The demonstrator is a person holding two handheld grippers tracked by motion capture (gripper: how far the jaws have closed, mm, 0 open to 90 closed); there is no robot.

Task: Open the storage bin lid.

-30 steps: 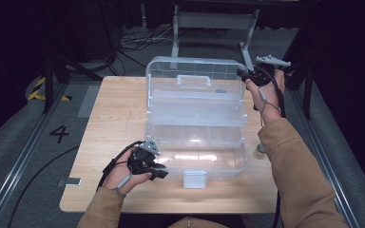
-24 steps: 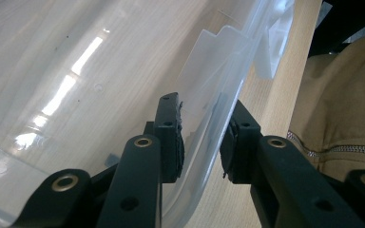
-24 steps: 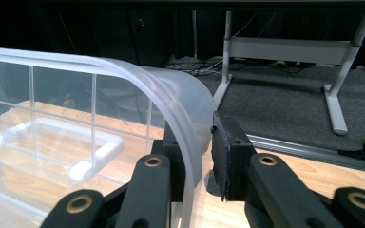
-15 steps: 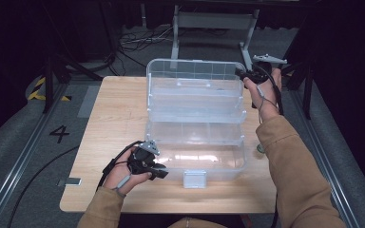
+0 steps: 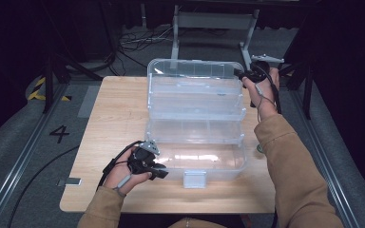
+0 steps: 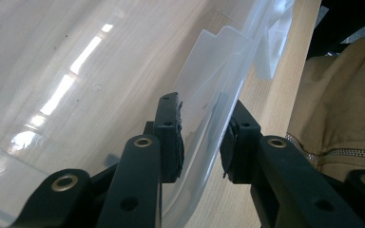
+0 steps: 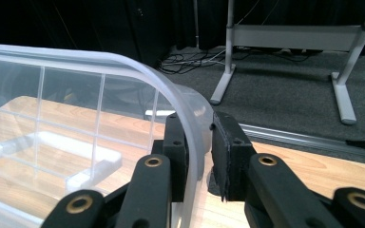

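Note:
A clear plastic tiered box (image 5: 195,128) stands open on the wooden table (image 5: 114,118), its trays stepped back and its lid (image 5: 195,71) raised at the far side. My left gripper (image 5: 164,172) is at the bottom tray's near left corner, shut on the front wall (image 6: 209,95), which runs between the jaws of that gripper (image 6: 200,142). My right gripper (image 5: 240,75) is at the lid's far right corner. The lid's curved rim (image 7: 138,71) passes between the jaws of the right gripper (image 7: 200,147), which are shut on it.
A white latch (image 5: 194,178) hangs from the box's front. Behind the table stands a grey metal stand (image 5: 214,21) with cables (image 5: 138,40) on the dark floor. A floor rail and a painted 4 (image 5: 59,133) lie to the left. Bare table spans the left side.
The lid has swung a little further up and back with my right gripper on it. The left gripper has stayed put.

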